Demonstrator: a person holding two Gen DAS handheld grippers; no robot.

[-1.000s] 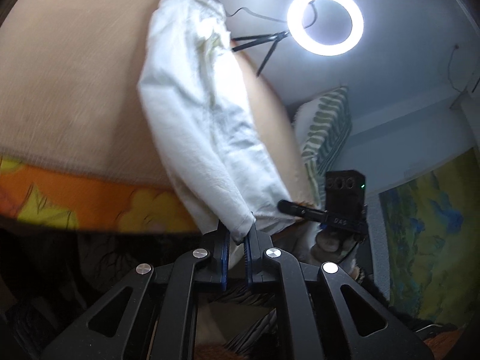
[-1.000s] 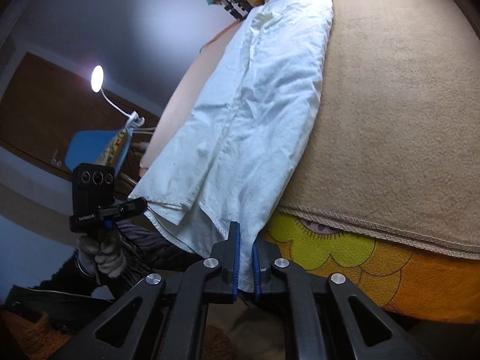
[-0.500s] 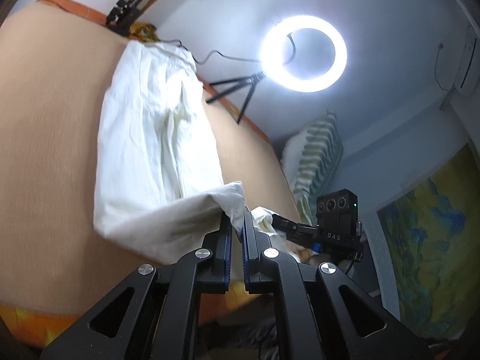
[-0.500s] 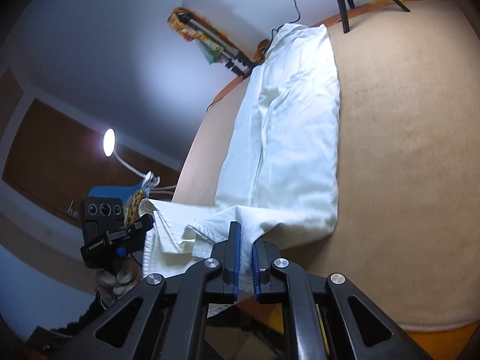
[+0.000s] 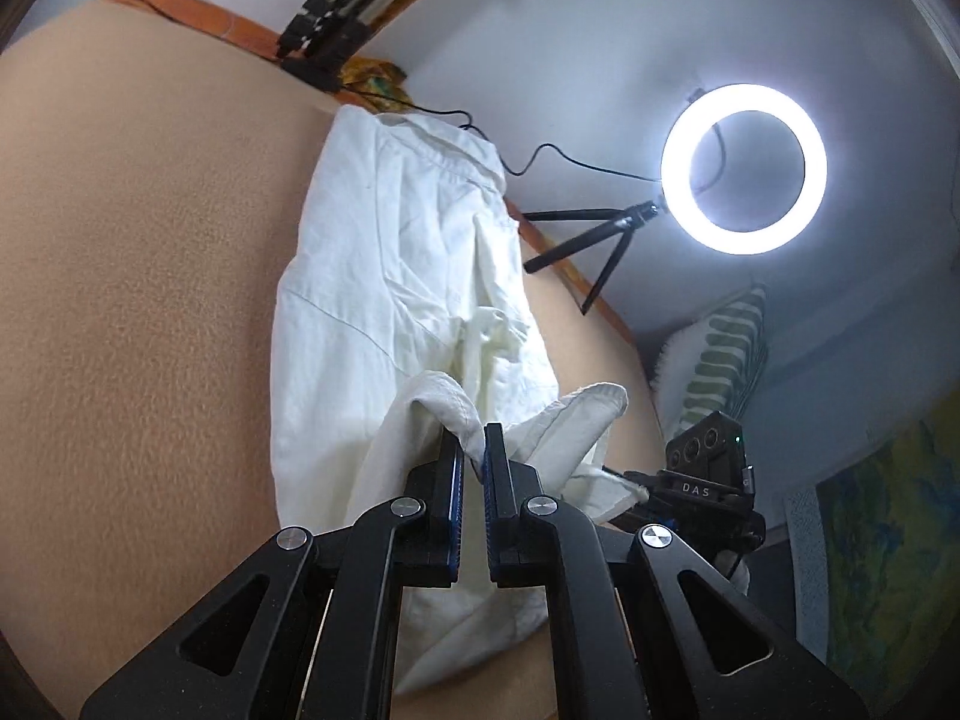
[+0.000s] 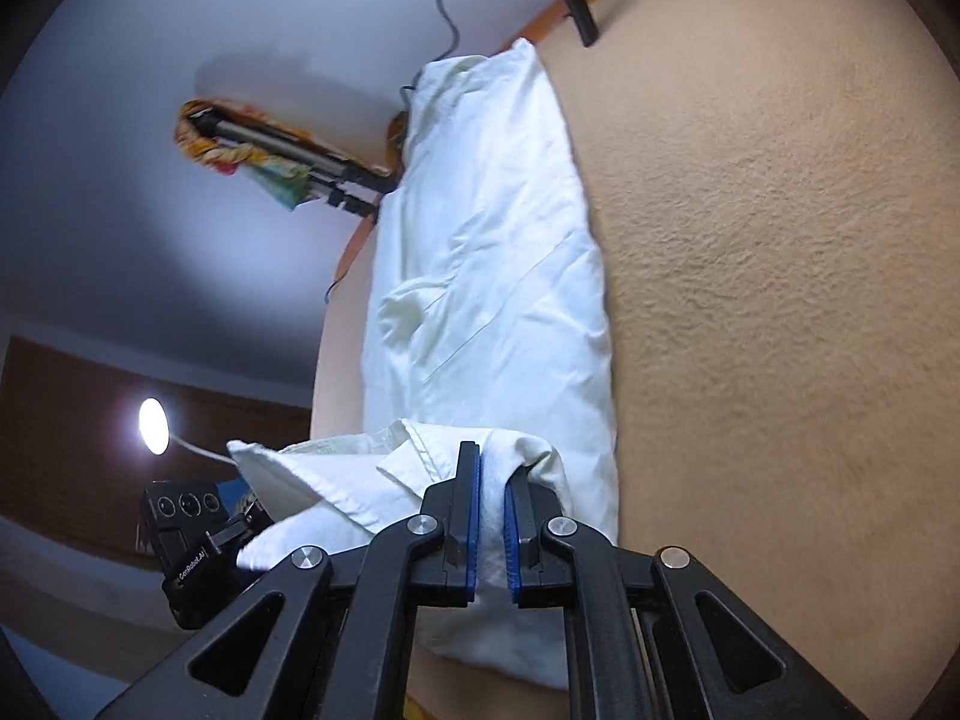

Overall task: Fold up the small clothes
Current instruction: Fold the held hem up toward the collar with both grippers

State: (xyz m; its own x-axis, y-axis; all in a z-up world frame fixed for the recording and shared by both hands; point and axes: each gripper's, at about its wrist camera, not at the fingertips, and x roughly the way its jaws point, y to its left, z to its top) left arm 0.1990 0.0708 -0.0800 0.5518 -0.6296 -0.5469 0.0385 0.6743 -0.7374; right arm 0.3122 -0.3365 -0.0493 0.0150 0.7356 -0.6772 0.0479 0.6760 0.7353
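A white garment [image 5: 390,300] lies lengthwise on a beige blanket [image 5: 132,300]; it also shows in the right wrist view [image 6: 492,276]. My left gripper [image 5: 473,456] is shut on one corner of the garment's near hem. My right gripper [image 6: 492,483] is shut on the other corner. Both corners are lifted and carried over the flat part of the garment, so the near end doubles back. The right gripper's body shows at the lower right of the left wrist view [image 5: 702,480]. The left gripper's body shows at the lower left of the right wrist view [image 6: 192,534].
A lit ring light [image 5: 744,168] on a small black tripod [image 5: 588,240] stands at the blanket's far edge. A folded tripod wrapped in coloured cloth [image 6: 264,150] lies beyond the garment. A striped pillow [image 5: 714,354] is to the right. A lamp [image 6: 153,426] glows at left.
Both grippers have lifted the hem corners from over the bed's edge and carried them forward over the garment. The near end has folded back on itself.
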